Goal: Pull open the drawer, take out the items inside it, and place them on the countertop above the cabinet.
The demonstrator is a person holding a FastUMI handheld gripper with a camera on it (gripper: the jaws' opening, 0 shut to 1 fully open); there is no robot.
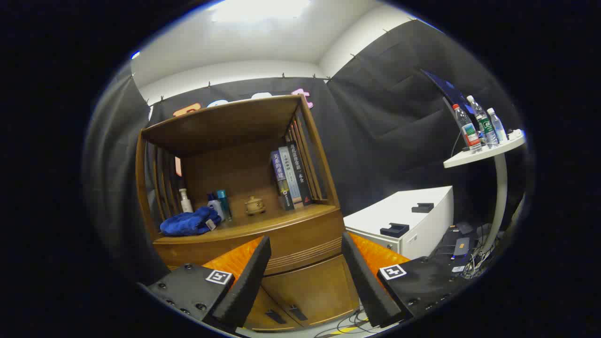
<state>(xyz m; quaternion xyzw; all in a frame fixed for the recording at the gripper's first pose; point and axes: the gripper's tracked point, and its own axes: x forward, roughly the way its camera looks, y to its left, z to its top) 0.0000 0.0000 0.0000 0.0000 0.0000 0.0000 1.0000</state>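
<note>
The claw is spread apart and holds nothing; its two black padded fingers frame the front of a wooden cabinet. The drawer sits between the fingers, closed, its ribbed front just under the tabletop. Below it are two cabinet doors with dark handles. On the tabletop lie a blue cloth, a white pump bottle, two small bottles, a little brown pot and a row of upright books against the slatted side. To the right of the cabinet stands a white box, and beyond it a white side table carries three water bottles.
</note>
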